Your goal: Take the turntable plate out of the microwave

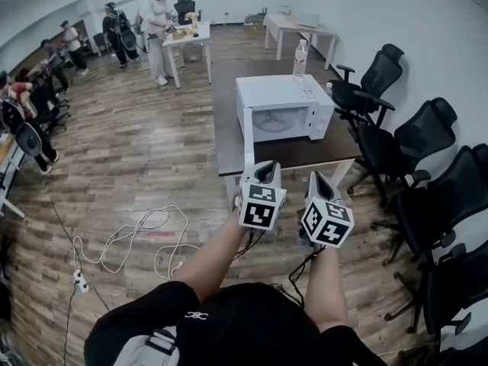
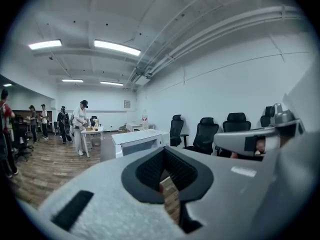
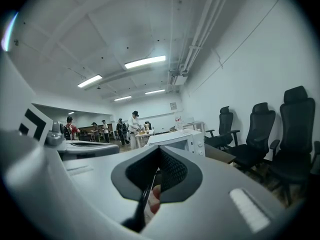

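Observation:
A white microwave [image 1: 284, 105] stands on a dark table [image 1: 229, 132] with its door closed. Through the door window only a faint pale round shape shows; I cannot make out the turntable plate clearly. Both grippers hang side by side in front of me, short of the table's near edge and pointing toward the microwave. My left gripper [image 1: 264, 171] is shut and holds nothing. My right gripper [image 1: 318, 178] is also shut and empty. From the left gripper [image 2: 167, 170] the microwave [image 2: 136, 141] lies ahead; it also lies ahead [image 3: 182, 139] of the right gripper [image 3: 157, 171].
A water bottle [image 1: 300, 58] stands on the table behind the microwave. Black office chairs [image 1: 418, 142] line the right wall close to the table. White cables [image 1: 145, 235] and a power strip [image 1: 80, 281] lie on the wood floor at left. Several people [image 1: 158, 29] work at far tables.

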A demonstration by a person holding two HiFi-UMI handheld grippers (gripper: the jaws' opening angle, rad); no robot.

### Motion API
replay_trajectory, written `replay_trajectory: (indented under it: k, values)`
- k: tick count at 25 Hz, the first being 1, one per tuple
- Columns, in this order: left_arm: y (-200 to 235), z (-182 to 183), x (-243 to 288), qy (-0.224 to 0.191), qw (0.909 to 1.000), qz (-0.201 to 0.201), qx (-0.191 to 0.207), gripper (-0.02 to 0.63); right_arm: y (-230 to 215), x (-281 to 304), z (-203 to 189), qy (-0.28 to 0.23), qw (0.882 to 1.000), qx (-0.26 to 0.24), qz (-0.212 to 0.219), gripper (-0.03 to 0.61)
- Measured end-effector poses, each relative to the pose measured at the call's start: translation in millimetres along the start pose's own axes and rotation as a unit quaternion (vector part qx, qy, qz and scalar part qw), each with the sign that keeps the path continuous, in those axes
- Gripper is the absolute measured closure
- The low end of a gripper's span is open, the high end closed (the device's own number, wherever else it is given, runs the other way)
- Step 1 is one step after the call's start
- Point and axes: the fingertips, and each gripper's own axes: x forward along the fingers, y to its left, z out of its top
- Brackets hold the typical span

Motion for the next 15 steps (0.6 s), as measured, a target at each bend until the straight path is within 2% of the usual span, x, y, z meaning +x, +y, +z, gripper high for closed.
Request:
replay_trajectory:
  k: [7,15]
  values:
    - [-23,-3,6,0.003,0.9997,0.019,-0.013,0.614,-18,-10,-9,0.013,1.000,-0.012,0.018,0.572]
    - [-36,-10,12,0.013,0.9995,0.026,-0.009,0.614,-39,-15,-14,0.018,1.000,0.015,0.014,0.572]
